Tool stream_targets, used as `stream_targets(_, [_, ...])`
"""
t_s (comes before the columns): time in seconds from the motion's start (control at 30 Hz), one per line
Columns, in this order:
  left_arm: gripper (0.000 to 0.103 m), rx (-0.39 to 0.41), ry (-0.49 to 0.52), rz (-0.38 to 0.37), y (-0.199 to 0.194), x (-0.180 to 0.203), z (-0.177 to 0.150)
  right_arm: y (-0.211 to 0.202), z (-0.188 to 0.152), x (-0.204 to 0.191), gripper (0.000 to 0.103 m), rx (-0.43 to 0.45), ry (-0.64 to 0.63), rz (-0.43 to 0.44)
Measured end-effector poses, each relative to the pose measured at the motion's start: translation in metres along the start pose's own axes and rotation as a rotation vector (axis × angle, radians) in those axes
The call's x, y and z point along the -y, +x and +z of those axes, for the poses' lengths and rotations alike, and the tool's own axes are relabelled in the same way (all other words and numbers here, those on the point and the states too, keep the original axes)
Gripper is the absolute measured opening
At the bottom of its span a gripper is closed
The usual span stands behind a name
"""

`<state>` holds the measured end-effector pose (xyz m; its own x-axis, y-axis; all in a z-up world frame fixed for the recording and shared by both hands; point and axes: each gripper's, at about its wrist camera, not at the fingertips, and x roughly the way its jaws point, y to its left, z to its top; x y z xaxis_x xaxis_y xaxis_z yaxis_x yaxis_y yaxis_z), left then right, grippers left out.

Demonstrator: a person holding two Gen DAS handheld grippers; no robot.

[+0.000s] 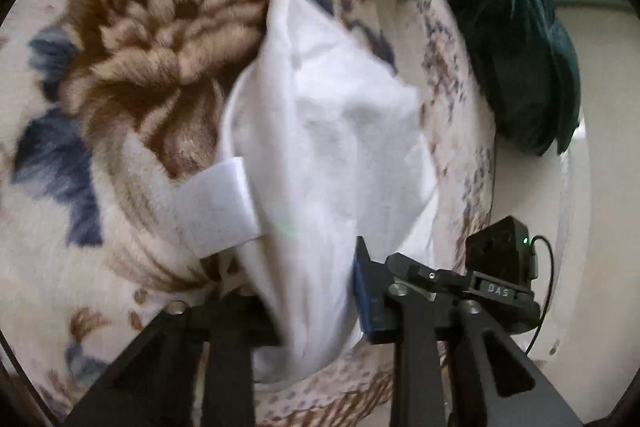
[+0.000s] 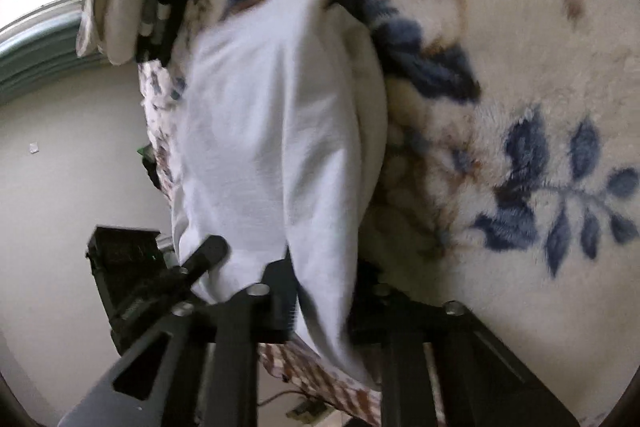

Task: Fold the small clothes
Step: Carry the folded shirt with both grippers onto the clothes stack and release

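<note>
A plush floral blanket (image 1: 132,75) covers the bed beside a pale wall. Nearest, the left gripper (image 1: 316,291) and right gripper (image 2: 324,291) are each seen with jaws clamped on the white garment (image 1: 320,147), which is lifted bunched above the blanket. No finished fold is visible. Beyond the garment, a dark teal cloth (image 1: 524,55) is piled.

Your white garment (image 1: 320,155) is motion-blurred and hides the left tongs' (image 1: 316,291) left finger; it also covers the right tongs' (image 2: 320,291) grip point.
</note>
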<state>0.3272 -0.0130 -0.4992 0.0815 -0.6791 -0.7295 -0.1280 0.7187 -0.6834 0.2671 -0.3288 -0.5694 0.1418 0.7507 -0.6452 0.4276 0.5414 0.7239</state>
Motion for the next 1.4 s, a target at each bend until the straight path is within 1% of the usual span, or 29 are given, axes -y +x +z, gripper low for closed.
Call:
stream_targets(0.03, [0.022,0.013,-0.002,-0.011,-0.005,0.005,0.002,-0.005,-0.001,-0.004,0.014,0.008,-0.005,0.004])
stream_targets(0.1, [0.022,0.046,0.009,-0.008,-0.023,0.018,0.004,-0.021,-0.003,-0.02,0.013,0.025,-0.029,0.016])
stream_targets(0.13, [0.022,0.06,0.008,-0.025,-0.031,0.026,0.007,-0.028,-0.004,-0.027,0.013,0.029,-0.039,0.019])
stream_targets(0.2, [0.022,0.077,0.018,-0.034,-0.052,0.033,0.017,-0.044,-0.004,-0.05,0.013,0.047,-0.065,0.033])
stream_targets(0.27, [0.022,0.102,0.045,-0.047,-0.064,0.052,0.025,-0.061,-0.003,-0.073,0.013,0.061,-0.095,0.034])
stream_targets(0.33, [0.022,0.129,0.081,-0.068,-0.087,0.074,0.04,-0.079,0.003,-0.1,0.013,0.076,-0.119,0.042])
stream_targets(0.4, [0.022,0.154,0.101,-0.094,-0.115,0.087,0.052,-0.098,0.01,-0.135,0.013,0.103,-0.156,0.049])
stream_targets(0.53, [0.021,0.22,0.15,-0.171,-0.165,0.134,0.105,-0.14,0.034,-0.216,0.013,0.178,-0.236,0.069])
stream_targets(0.6, [0.021,0.261,0.186,-0.199,-0.189,0.165,0.146,-0.16,0.058,-0.267,0.013,0.234,-0.291,0.078])
stream_targets(0.63, [0.021,0.277,0.205,-0.21,-0.2,0.178,0.164,-0.17,0.074,-0.293,0.013,0.263,-0.315,0.086])
stream_targets(0.7, [0.021,0.316,0.256,-0.22,-0.22,0.207,0.216,-0.175,0.107,-0.336,0.013,0.304,-0.346,0.095])
stream_targets(0.73, [0.021,0.326,0.272,-0.224,-0.226,0.215,0.234,-0.175,0.125,-0.356,0.013,0.327,-0.357,0.102])
stream_targets(0.83, [0.021,0.369,0.327,-0.201,-0.234,0.235,0.306,-0.166,0.191,-0.409,0.012,0.389,-0.393,0.106])
stream_targets(0.87, [0.021,0.379,0.34,-0.182,-0.233,0.234,0.329,-0.161,0.205,-0.416,0.012,0.398,-0.397,0.1])
stream_targets(0.93, [0.021,0.374,0.337,-0.142,-0.216,0.217,0.371,-0.134,0.248,-0.425,0.013,0.401,-0.389,0.078])
stream_targets(1.03, [0.021,0.336,0.296,-0.074,-0.182,0.176,0.402,-0.092,0.291,-0.412,0.013,0.377,-0.353,0.019])
stream_targets(1.07, [0.021,0.314,0.268,-0.049,-0.165,0.157,0.41,-0.074,0.303,-0.401,0.013,0.365,-0.331,-0.015])
stream_targets(1.13, [0.02,0.26,0.19,-0.016,-0.135,0.116,0.415,-0.043,0.324,-0.378,0.013,0.326,-0.284,-0.079])
stream_targets(1.17, [0.02,0.243,0.164,-0.015,-0.126,0.102,0.414,-0.03,0.33,-0.364,0.013,0.316,-0.272,-0.101])
stream_targets(1.2, [0.021,0.233,0.14,-0.019,-0.119,0.089,0.412,-0.026,0.331,-0.359,0.013,0.315,-0.272,-0.113])
stream_targets(1.23, [0.022,0.224,0.124,-0.027,-0.114,0.079,0.409,-0.023,0.332,-0.357,0.013,0.311,-0.276,-0.12])
stream_targets(1.3, [0.022,0.22,0.13,-0.028,-0.111,0.075,0.403,-0.02,0.331,-0.355,0.014,0.285,-0.299,-0.141])
stream_targets(1.37, [0.023,0.222,0.163,0.001,-0.113,0.081,0.393,-0.019,0.326,-0.362,0.021,0.272,-0.344,-0.222])
stream_targets(1.4, [0.023,0.219,0.176,0.027,-0.116,0.087,0.388,-0.018,0.321,-0.366,0.032,0.273,-0.361,-0.268])
